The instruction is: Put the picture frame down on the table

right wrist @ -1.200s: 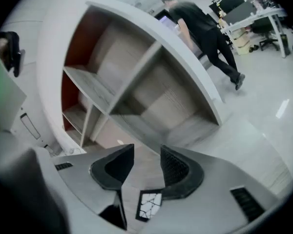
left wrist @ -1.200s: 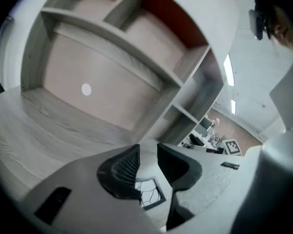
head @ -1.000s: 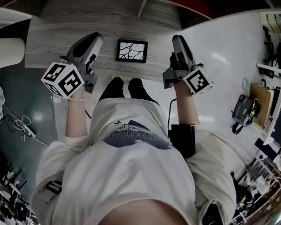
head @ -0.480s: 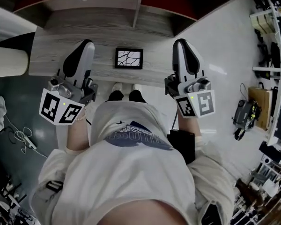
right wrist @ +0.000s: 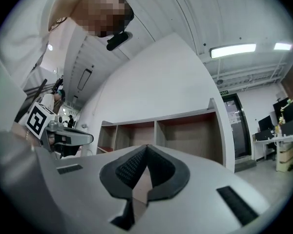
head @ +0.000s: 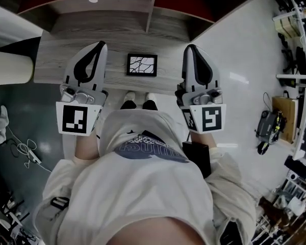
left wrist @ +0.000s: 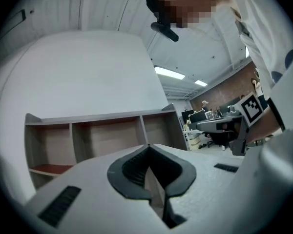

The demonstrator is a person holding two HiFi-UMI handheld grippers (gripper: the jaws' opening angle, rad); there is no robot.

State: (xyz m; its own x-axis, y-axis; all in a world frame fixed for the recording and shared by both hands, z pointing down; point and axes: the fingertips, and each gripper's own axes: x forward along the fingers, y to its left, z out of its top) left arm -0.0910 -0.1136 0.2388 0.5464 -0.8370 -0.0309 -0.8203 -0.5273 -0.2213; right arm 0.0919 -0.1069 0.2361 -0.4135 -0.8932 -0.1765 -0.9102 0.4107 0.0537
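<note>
**Head view.** One picture frame [head: 142,65] is seen lying on the table [head: 56,60], its long axis running left to right. It is flanked by two grippers, the left gripper [head: 100,45] and the right gripper [head: 189,48], and neither is judged clearly nearer.

**Left gripper view.** The jaws are shown drawn together, with nothing held. The frame is not shown.

**Right gripper view.** The jaws are likewise shown closed tip to tip and empty.

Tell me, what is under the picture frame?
The grey wood-grain table lies under the small black-rimmed picture frame, which rests flat on it. The patch of tabletop directly beneath the frame is covered, so anything there cannot be seen.
</note>
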